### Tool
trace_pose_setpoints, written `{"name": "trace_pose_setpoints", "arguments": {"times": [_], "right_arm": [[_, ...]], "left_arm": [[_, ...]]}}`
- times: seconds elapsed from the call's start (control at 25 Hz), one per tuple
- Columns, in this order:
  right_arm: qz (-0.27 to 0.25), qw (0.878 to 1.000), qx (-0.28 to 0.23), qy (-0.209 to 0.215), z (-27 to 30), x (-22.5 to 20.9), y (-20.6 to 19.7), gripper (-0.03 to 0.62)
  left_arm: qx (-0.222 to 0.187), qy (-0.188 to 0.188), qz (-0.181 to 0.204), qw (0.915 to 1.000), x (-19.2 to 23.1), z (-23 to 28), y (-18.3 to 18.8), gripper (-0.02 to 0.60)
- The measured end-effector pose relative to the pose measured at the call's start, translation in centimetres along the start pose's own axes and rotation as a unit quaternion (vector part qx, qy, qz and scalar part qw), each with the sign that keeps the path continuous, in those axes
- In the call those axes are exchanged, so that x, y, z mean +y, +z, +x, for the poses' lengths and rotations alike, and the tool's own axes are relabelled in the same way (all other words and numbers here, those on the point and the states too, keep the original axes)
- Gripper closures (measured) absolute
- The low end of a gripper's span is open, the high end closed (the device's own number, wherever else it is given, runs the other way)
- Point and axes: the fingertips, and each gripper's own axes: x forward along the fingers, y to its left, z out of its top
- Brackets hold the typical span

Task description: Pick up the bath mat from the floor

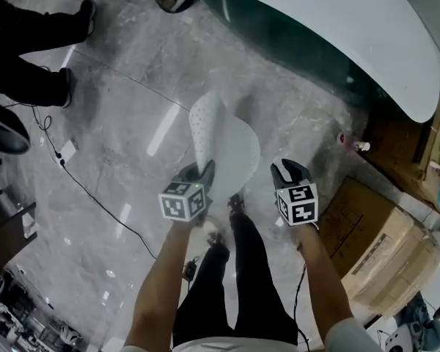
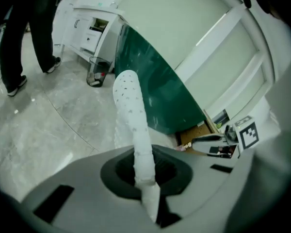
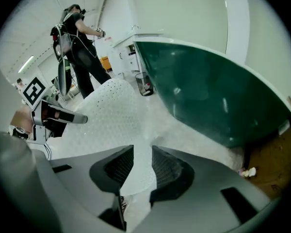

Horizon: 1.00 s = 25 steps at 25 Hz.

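We count one white perforated bath mat [image 1: 224, 141], two grippers, one brown cardboard box [image 1: 385, 251] at right, one dark-green tub w/ a white rim [image 1: 279, 39], and one black cable [image 1: 81, 184] on the grey marble floor [image 1: 132, 72]. The left gripper [image 1: 204, 173] has its jaws pressed together on one edge of the mat. In its own view the sheet rises from the pinch as a narrow curled strip. The right gripper [image 1: 287, 171] has its jaws spread, w/ the mat's other edge lying btwn the pads but not squeezed. A bystander's dark legs [image 1: 29, 31] are cut off at top left. The mat's lower end is hidden behind the left gripper in the head view, so we can't tell if any part touches the floor. The mat is thin, flexible, dotted w/ small holes and curled lengthwise, and is mostly lifted off the floor in front of the tub.
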Motion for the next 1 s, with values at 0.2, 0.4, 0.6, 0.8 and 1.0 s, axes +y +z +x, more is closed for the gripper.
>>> {"name": "trace_pose_setpoints", "arguments": {"times": [0.2, 0.4, 0.6, 0.8, 1.0], "right_arm": [[-0.029, 0.998, -0.053, -0.031, -8.8, 0.9, 5.1, 0.556], [-0.039, 0.993, -0.106, -0.029, -17.7, 5.2, 9.8, 0.577], [-0.065, 0.986, -0.152, -0.014, -26.2, 8.8, 14.8, 0.579], [-0.114, 0.973, -0.202, -0.016, -35.3, 12.4, 20.0, 0.579], [-0.140, 0.953, -0.268, -0.020, -43.6, 16.2, 24.6, 0.579]], "left_arm": [[-0.046, 0.018, 0.009, 0.9987, -3.9, -8.4, 2.5, 0.545], [-0.074, 0.055, 0.060, 0.9939, -6.2, -17.7, 4.9, 0.545], [-0.123, 0.082, 0.088, 0.9851, -9.3, -26.3, 9.3, 0.545], [-0.195, 0.111, 0.096, 0.9699, -11.7, -36.1, 12.9, 0.545], [-0.243, 0.120, 0.145, 0.9517, -14.2, -44.6, 14.7, 0.545]]}}
